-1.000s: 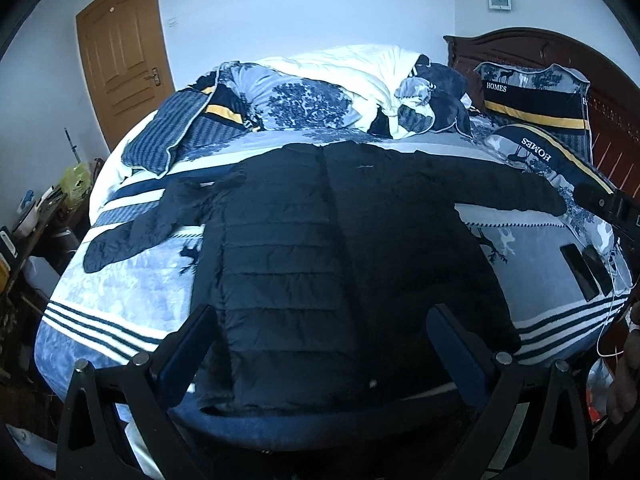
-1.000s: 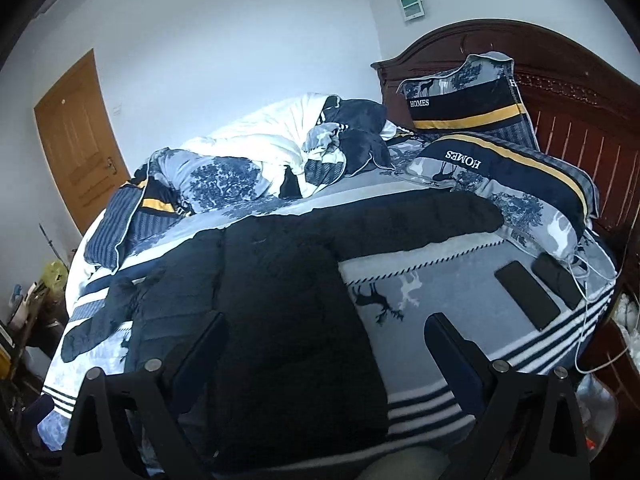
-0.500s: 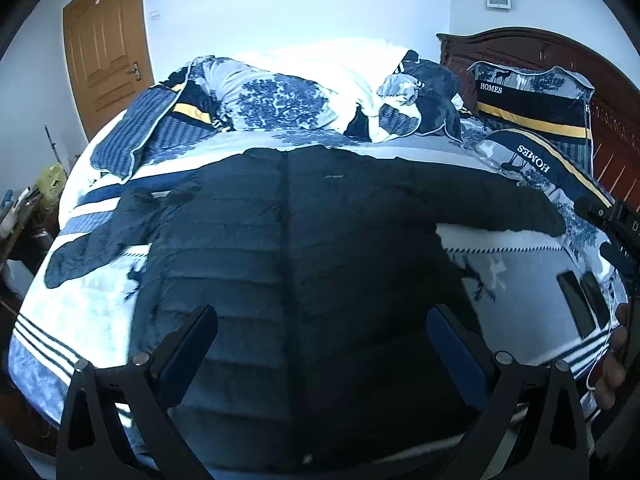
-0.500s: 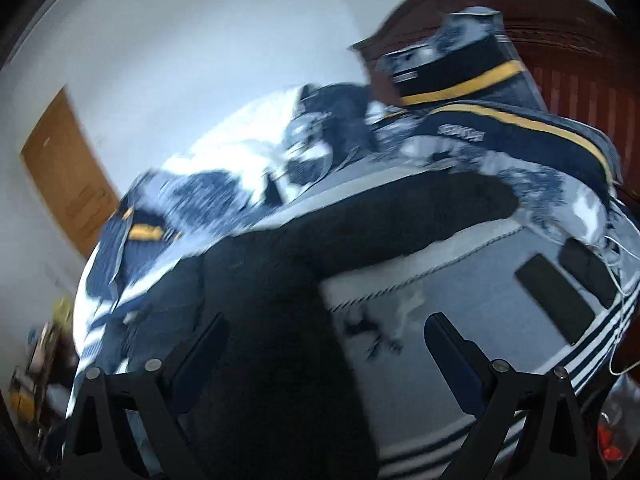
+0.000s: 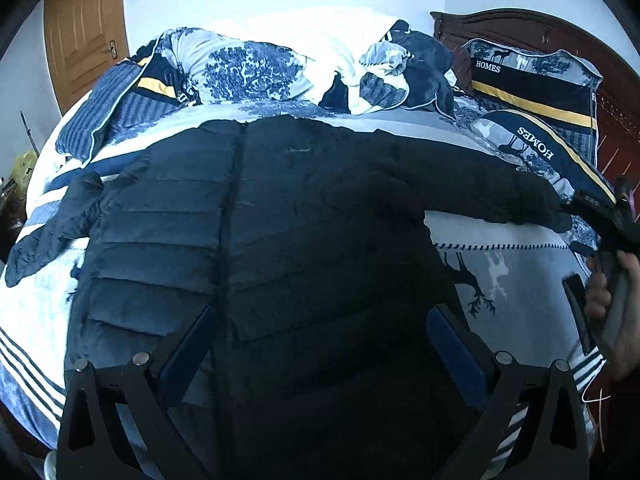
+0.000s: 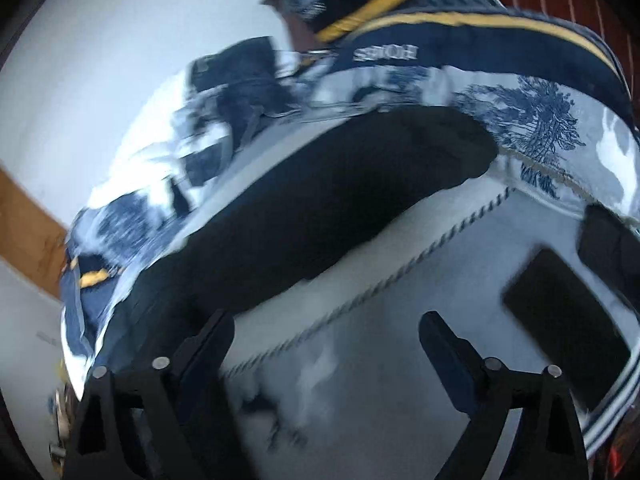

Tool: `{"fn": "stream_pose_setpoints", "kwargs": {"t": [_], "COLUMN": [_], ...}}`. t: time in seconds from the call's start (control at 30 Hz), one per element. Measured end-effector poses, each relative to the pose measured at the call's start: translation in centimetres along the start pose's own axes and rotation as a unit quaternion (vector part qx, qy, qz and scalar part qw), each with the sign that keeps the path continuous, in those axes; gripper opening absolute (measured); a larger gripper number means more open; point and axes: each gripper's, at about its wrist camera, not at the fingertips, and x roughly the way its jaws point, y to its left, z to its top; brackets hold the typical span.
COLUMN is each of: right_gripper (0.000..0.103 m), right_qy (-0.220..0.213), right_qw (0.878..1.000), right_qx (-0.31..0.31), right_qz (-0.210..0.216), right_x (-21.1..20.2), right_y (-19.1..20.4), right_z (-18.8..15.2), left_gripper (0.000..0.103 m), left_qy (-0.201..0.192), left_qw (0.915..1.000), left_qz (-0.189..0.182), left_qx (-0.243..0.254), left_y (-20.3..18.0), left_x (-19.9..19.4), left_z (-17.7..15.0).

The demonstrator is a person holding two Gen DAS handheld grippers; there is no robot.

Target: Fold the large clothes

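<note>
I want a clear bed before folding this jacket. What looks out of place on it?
Two dark phones lie on the bedspread just beyond the jacket's right sleeve, where a fold could catch them. A rumpled heap of bedding sits behind the collar. The jacket itself lies flat.

The black puffer jacket (image 5: pixel 256 216) is quilted cloth with a faint satin sheen along its stitched ridges, lying on a printed bedsheet (image 5: pixel 516 264) of smooth, matt woven fabric. The headboard (image 5: pixel 532 32) is dark reddish wood with a polished gloss, and the door (image 5: pixel 82 28) is warmer brown wood, smooth and semi-matt. The left gripper (image 5: pixel 320 344) has matt black plastic arms with small shiny metal rivets, and its blue finger pads (image 5: pixel 452 344) look smooth and slightly rubbery
</note>
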Motion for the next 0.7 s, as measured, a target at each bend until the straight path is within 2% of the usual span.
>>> {"fn": "stream_pose_setpoints", "kwargs": {"t": [0.13, 0.2, 0.4, 0.47, 0.5, 0.53, 0.63, 0.7], "right_gripper": [0.084, 0.080, 0.076, 0.050, 0.023, 0.010, 0.005, 0.004], "right_qy": [0.034, 0.036, -0.010, -0.002, 0.012, 0.019, -0.007, -0.050], "right_qw": [0.996, 0.993, 0.982, 0.986, 0.989, 0.991, 0.998, 0.998], "right_qx": [0.075, 0.110, 0.185, 0.167, 0.148, 0.134, 0.063, -0.022], "right_qz": [0.019, 0.007, 0.036, 0.017, -0.002, -0.003, -0.030, -0.045], "right_x": [6.4, 8.8, 12.1, 13.0, 13.7, 14.0, 11.0, 7.0], "right_y": [-4.3, -6.3, -9.7, -9.3, -9.1, -8.9, -6.1, -1.4], "right_z": [3.9, 5.4, 8.0, 8.8, 9.4, 9.8, 10.7, 11.1], "left_gripper": [0.103, 0.103, 0.103, 0.103, 0.103, 0.103, 0.103, 0.103], "left_qy": [0.007, 0.017, 0.041, 0.049, 0.056, 0.059, 0.050, 0.046], "left_qw": [0.9999, 0.9998, 0.9991, 0.9987, 0.9983, 0.9981, 0.9985, 0.9987], "left_qz": [0.008, 0.010, 0.014, 0.016, 0.016, 0.015, 0.015, 0.012], "left_qx": [0.000, 0.002, -0.001, -0.003, -0.005, -0.007, -0.015, -0.020], "left_y": [0.2, 0.4, 1.5, 1.8, 2.0, 2.1, 3.0, 3.4], "left_x": [1.9, 2.8, 4.5, 4.8, 4.9, 4.8, 3.7, 2.9], "left_z": [-0.6, -1.0, -2.3, -2.7, -2.8, -2.9, -3.1, -3.1]}}
